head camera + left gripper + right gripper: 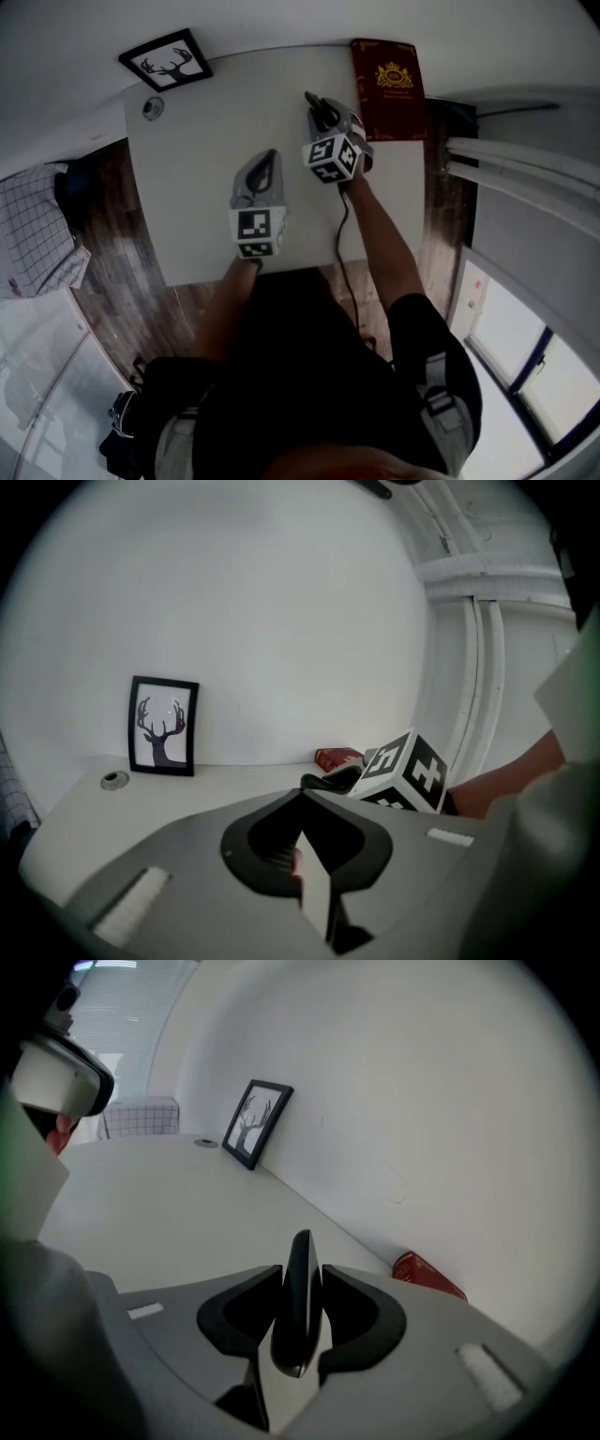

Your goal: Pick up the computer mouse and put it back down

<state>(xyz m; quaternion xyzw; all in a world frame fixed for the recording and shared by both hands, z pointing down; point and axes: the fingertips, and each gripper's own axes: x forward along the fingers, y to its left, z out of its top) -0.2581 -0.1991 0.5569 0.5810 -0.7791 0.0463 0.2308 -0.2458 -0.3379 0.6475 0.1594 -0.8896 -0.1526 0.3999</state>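
A black computer mouse [317, 110] sticks out ahead of my right gripper [324, 120], which is shut on it over the back right of the white table [187, 187]. In the right gripper view the mouse [298, 1316] stands on edge, pinched between the two dark pads of the gripper [300, 1277]. A dark cable [341, 234] trails from that gripper back toward the person. My left gripper [271, 156] hovers over the table's middle, shut and holding nothing. In the left gripper view its jaws [300, 795] meet at a point, and the right gripper's marker cube [408, 771] shows just beyond.
A framed deer picture [166, 61] leans on the wall at the back left, with a small round metal thing [153, 108] beside it. A dark red book [387, 86] lies at the back right corner. A checked cloth [33, 234] lies off the table's left side.
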